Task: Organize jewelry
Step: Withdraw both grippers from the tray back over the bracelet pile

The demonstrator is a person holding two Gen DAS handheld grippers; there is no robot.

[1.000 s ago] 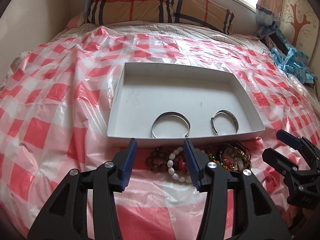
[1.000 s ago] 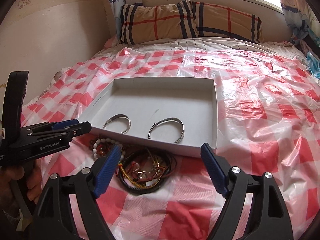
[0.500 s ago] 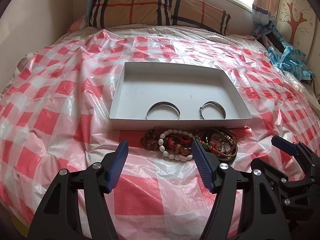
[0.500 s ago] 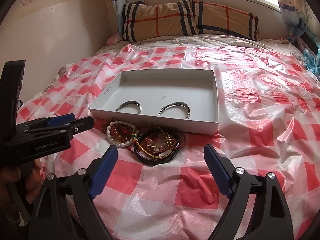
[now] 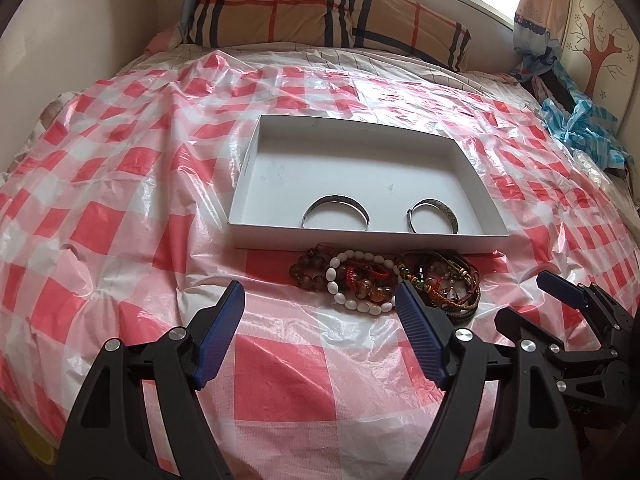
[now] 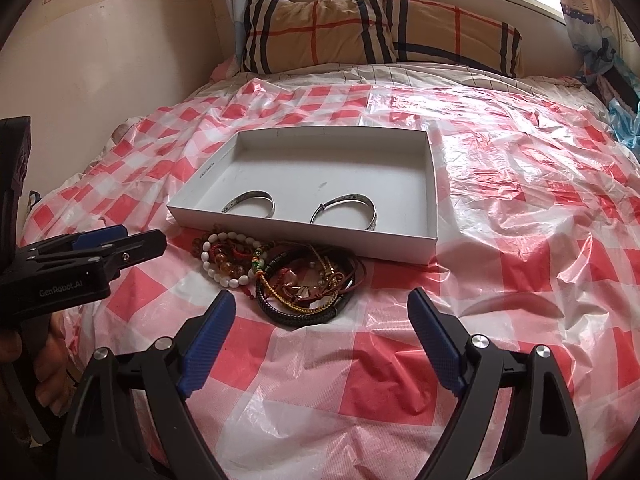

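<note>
Your left gripper (image 5: 320, 312) and right gripper (image 6: 320, 320), both spread and empty, face the bracelet pile (image 6: 280, 272) (probably tangled) lying ahead, against the white tray's (image 6: 304, 232) near wall.

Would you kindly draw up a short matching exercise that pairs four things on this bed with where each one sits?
Things:
1. two silver bangles
2. white bead bracelet
3. plaid pillow
4. blue plastic bag

Places:
A. head of the bed, under the window
B. bed's right edge
C. inside the white box
D. on the checked sheet, in front of the box

Pairs: 1-C, 2-D, 3-A, 4-B
</note>
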